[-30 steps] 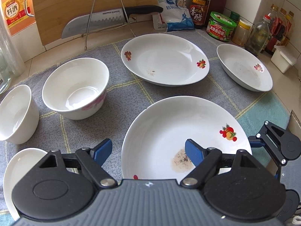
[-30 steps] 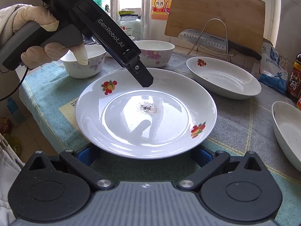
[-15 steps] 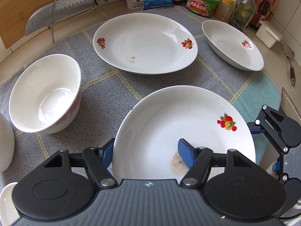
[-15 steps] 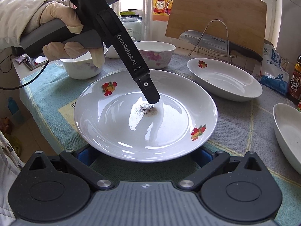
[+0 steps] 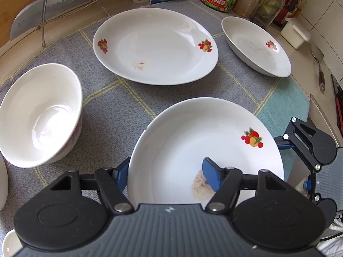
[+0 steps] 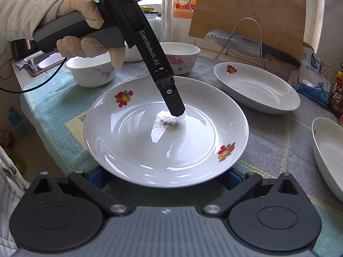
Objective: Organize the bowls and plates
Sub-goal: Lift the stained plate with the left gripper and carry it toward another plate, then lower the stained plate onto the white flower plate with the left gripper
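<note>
While the left claw (image 5: 167, 172) straddles its rim, clamped, the plate (image 5: 214, 137) lies on cloth.

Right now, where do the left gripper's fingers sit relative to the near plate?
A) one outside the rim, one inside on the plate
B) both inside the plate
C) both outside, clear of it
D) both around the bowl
A: in the left wrist view one blue pad sits outside the rim of the near plate and the other on its inner surface, so the left gripper straddles the rim.

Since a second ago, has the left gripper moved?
Yes. The left gripper dropped from the plate's far rim to its speckled centre.
</note>
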Action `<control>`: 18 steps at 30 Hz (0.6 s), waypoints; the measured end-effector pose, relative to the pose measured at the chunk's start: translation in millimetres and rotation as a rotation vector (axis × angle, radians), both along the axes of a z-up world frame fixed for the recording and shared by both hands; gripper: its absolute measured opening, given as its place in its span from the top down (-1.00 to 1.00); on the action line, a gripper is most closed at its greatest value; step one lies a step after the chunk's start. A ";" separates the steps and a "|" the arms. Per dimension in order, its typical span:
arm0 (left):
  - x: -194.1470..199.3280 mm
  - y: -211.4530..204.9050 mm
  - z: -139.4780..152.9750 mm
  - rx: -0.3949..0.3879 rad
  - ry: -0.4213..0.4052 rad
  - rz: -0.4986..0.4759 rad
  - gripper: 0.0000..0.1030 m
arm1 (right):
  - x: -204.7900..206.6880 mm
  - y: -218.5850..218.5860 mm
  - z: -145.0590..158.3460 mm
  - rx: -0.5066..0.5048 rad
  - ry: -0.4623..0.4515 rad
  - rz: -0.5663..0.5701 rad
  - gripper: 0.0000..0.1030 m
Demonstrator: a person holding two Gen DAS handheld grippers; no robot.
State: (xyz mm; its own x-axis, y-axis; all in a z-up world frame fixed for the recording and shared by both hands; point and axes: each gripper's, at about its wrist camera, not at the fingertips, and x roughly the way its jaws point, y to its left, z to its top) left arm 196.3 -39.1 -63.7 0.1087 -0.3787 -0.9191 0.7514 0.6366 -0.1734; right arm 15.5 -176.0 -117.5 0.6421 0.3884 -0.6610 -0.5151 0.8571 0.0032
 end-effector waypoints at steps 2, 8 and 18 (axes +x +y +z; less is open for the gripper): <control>-1.6 -0.3 0.2 0.004 -0.008 -0.010 -0.32 | 0.1 0.4 0.1 -0.002 0.004 0.000 -1.00; -2.1 -0.7 2.7 -0.002 -0.010 -0.018 -0.32 | 1.1 0.7 0.6 -0.010 0.016 -0.001 -1.00; -4.8 -9.4 16.0 -0.013 -0.034 -0.034 -0.32 | 2.2 -6.3 6.1 -0.015 0.019 -0.004 -1.00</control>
